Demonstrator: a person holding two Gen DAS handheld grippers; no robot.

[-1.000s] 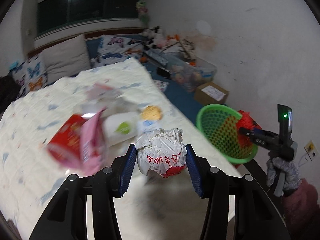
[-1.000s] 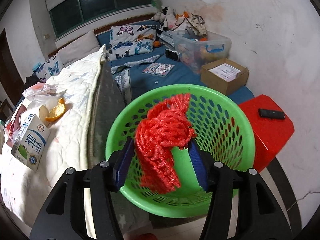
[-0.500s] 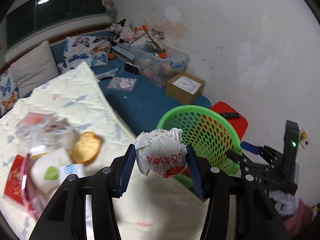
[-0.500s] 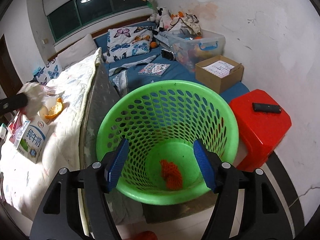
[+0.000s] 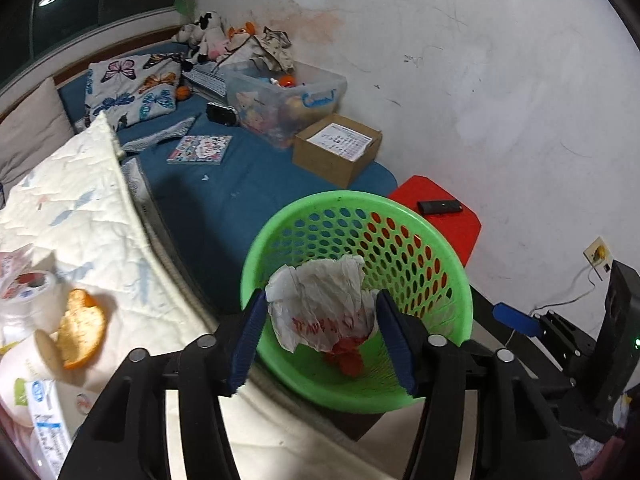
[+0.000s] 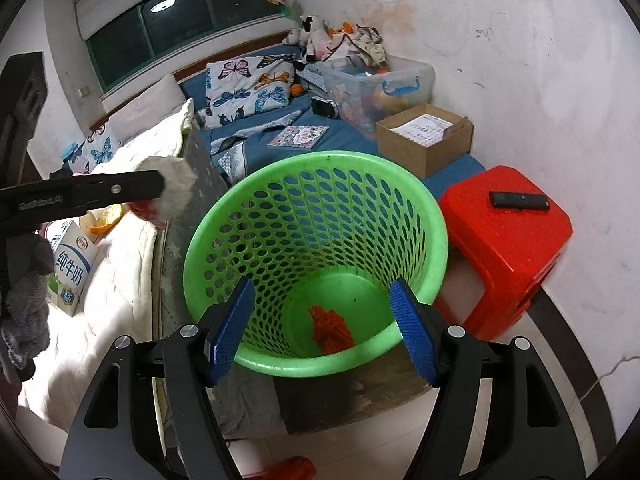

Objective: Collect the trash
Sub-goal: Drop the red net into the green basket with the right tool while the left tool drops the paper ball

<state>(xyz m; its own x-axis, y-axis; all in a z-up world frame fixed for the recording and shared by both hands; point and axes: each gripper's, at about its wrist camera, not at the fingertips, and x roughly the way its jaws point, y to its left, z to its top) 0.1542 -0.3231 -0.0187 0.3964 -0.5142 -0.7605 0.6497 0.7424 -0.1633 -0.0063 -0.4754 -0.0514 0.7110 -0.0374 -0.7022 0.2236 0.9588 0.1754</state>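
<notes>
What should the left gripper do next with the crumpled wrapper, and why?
Probably carry it a little further over the green basket. The left gripper has just been opening with the crumpled wrapper between its pads, but the right wrist view shows it short of the rim.

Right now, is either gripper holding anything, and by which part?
The left gripper pinches the crumpled wrapper by its two sides, though its jaws have just been opening. The right gripper, its jaws also just opening, holds nothing.
</notes>
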